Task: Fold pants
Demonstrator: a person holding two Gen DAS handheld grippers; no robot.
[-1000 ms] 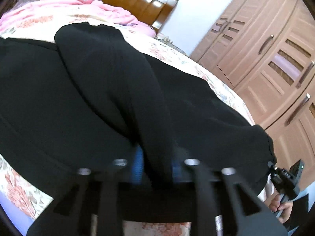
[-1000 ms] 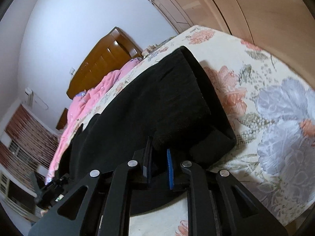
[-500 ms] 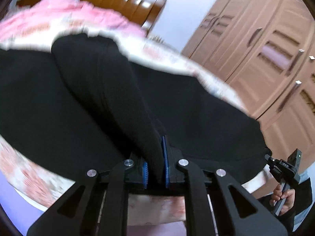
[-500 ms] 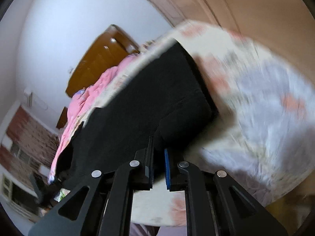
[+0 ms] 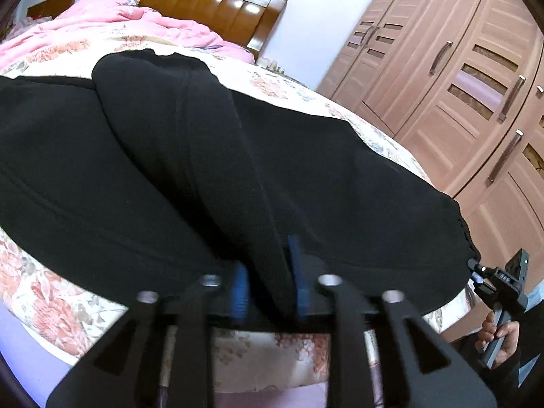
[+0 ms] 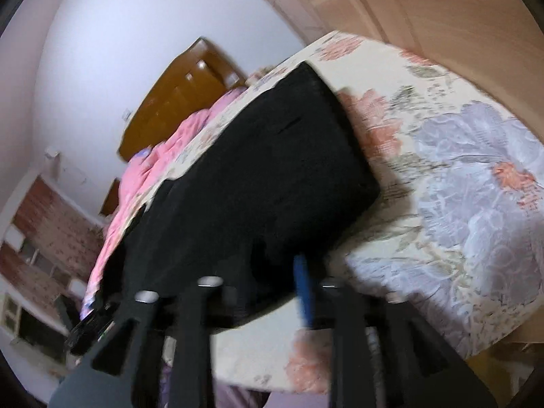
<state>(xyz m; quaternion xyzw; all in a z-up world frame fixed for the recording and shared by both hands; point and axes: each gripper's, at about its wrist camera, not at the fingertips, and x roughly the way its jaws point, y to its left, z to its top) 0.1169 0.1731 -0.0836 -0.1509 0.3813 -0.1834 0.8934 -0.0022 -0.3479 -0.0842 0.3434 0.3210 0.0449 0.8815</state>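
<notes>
Black pants lie spread across the floral bedsheet. A raised ridge of the fabric runs down between the blue pads of my left gripper; its jaws stand apart now, with the fabric loose between them. In the right wrist view the pants lie flat, hem end toward the bed's foot. My right gripper has its jaws wide apart at the near edge of the pants; one blue pad shows.
A pink quilt and a wooden headboard are at the bed's far end. Wooden wardrobe doors stand to the right. The other hand-held gripper shows at the bed's right edge.
Both grippers have opened. The left was pinching the fabric ridge and now has a gap around it. The right has let go of the pant edge, which now lies flat.
</notes>
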